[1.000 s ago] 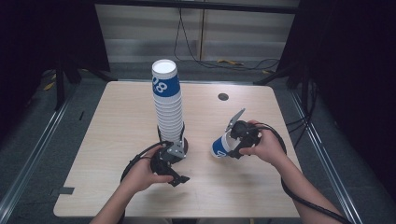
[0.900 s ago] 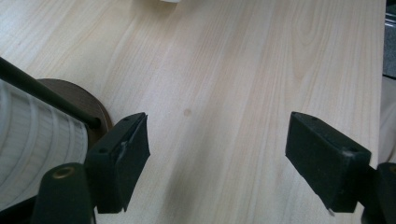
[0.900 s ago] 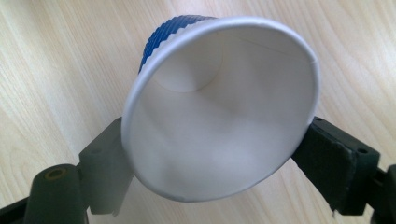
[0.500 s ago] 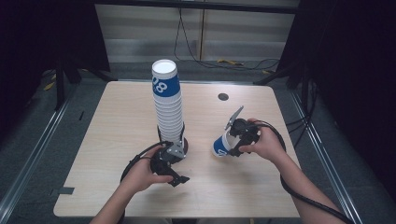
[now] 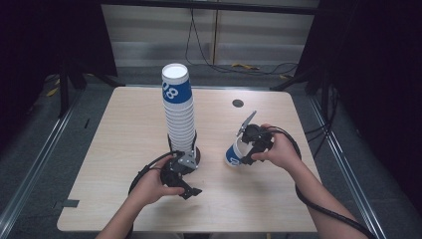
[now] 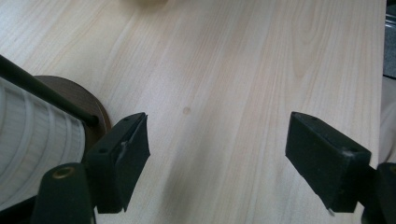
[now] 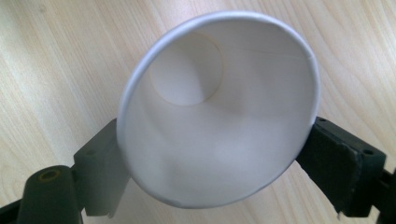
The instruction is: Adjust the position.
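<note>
A tall stack of white paper cups (image 5: 178, 112), upside down with a blue band on the top one, stands on a round brown base (image 5: 196, 154). My left gripper (image 5: 185, 158) lies on the table at the foot of the stack. In the left gripper view it (image 6: 217, 154) is open over bare wood, with the stack (image 6: 32, 149) outside its left jaw. My right gripper (image 5: 242, 152) holds a single white and blue paper cup (image 5: 233, 155), tilted, to the right of the stack. The cup's mouth (image 7: 210, 116) faces the camera between the pads, and the jaws have just been opening.
The light wooden table (image 5: 124, 149) has a small black round hole (image 5: 238, 103) at its back right. Each gripper trails a black cable across the near part of the table. Dark floor with rails and cables surrounds the table.
The right hand has shifted very slightly with the tilted cup between its jaws. The left hand and the stack have kept still.
</note>
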